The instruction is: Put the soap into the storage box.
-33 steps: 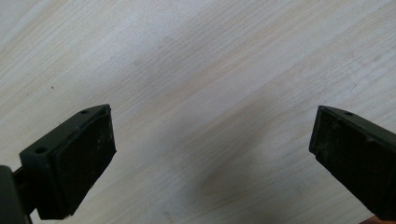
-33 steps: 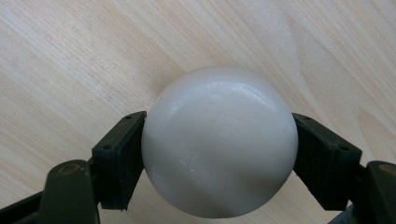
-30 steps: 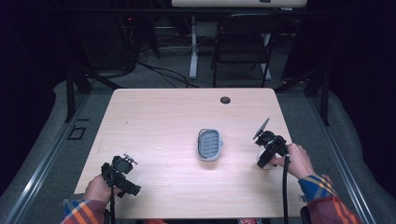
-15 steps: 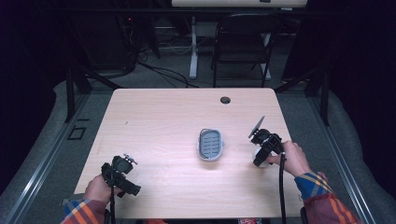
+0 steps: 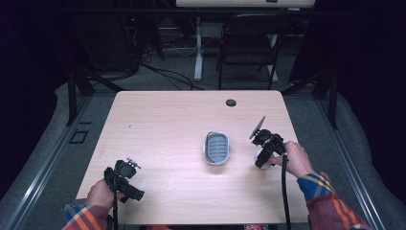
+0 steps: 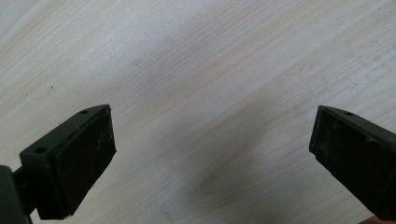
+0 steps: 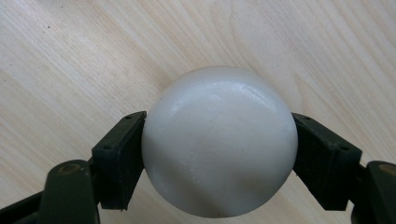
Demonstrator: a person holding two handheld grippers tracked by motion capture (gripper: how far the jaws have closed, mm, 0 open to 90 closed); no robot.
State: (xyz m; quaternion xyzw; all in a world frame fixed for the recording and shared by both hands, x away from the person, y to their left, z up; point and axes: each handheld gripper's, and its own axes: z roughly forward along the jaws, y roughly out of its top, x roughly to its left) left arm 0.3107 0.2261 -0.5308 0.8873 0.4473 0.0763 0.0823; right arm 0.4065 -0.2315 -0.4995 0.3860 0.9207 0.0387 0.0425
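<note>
The left gripper [image 5: 125, 178] is hovering, jaws spread wide and empty, near the front edge of the wooden table [image 5: 167, 124]. The right gripper [image 7: 219, 149] is clamping a white ball [image 7: 219, 142] (smooth, glossy) just right of the grey tray [image 5: 217, 148] lying mid-table.

Lab or recording studio setting. Light wooden table [image 5: 158, 124] with a cable grommet hole [image 5: 231, 102] stands on grey carpet, enclosed by black curtains. Behind the table: a black folding chair [image 5: 247, 45], a white desk leg [image 5: 197, 48], loose floor cables [image 5: 163, 72].
</note>
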